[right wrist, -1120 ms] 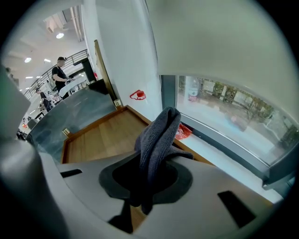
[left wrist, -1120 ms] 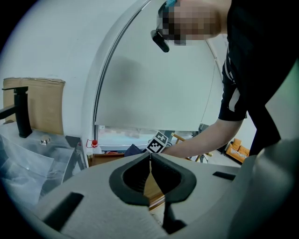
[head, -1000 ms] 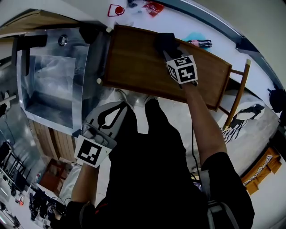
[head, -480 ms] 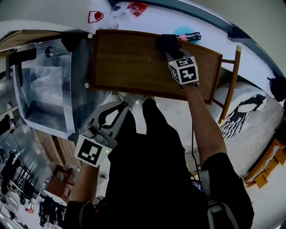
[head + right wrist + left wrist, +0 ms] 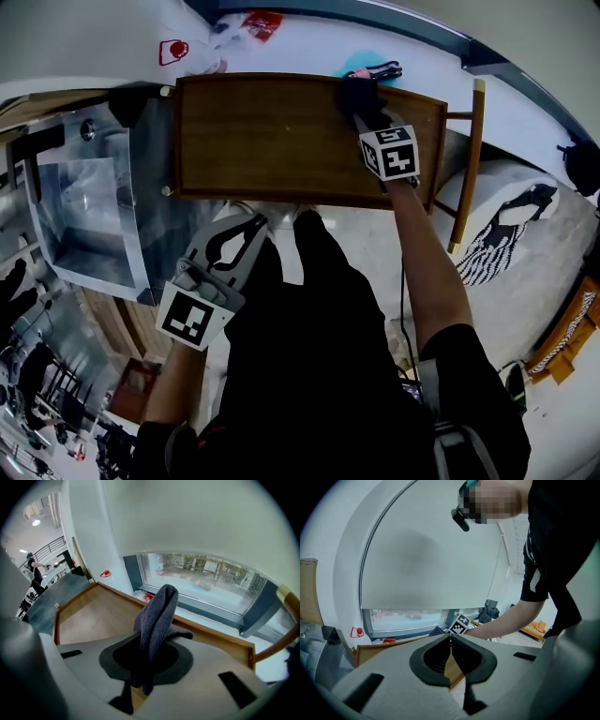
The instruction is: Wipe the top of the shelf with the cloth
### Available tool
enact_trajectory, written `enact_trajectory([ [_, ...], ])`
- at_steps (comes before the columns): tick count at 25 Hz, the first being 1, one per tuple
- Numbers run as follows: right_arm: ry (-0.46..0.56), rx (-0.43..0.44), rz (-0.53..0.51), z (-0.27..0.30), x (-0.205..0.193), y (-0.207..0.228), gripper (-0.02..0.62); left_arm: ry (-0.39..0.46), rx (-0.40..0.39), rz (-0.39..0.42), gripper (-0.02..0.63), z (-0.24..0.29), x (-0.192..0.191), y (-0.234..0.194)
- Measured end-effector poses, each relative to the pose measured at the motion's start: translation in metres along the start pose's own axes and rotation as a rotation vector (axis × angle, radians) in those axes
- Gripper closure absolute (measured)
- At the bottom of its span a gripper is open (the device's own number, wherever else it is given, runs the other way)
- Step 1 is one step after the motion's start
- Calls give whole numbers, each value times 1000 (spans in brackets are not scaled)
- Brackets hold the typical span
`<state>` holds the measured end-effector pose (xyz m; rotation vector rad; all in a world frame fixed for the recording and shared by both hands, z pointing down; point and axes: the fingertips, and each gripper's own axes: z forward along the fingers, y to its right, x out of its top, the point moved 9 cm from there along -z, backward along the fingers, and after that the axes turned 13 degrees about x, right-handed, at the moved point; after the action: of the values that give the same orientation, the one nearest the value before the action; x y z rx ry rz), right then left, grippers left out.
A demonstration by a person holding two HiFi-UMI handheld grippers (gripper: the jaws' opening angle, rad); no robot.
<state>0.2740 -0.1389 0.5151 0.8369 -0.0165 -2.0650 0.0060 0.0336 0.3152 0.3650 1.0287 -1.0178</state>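
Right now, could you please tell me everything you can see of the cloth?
The cloth is dark grey, soft and knitted-looking, bunched into a folded wad. The right gripper is shut on it, and a thick fold sticks out past the jaws. In the head view it lies over the wooden top of the shelf, near the far right corner. Whether it presses on the wood I cannot tell.

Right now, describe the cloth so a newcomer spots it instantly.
Start at the wooden shelf top by the window. Near its right end, the right gripper is shut on the cloth: dark grey, bunched, the only soft thing there.
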Motion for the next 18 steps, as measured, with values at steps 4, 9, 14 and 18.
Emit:
enact_trajectory([
  [4,5,-28,31,-12,-10,17,540,-7,-24,6,578,12,3,7],
  [9,15,-68,76,-27,-24,37,540,-14,-57,27,578,28,8,17],
  [14,14,-106,104,-41,-34,52,540,-15,-80,38,578,41,14,22],
  [18,12,-138,126,-51,-41,63,540,-17,-100,49,578,50,18,24],
])
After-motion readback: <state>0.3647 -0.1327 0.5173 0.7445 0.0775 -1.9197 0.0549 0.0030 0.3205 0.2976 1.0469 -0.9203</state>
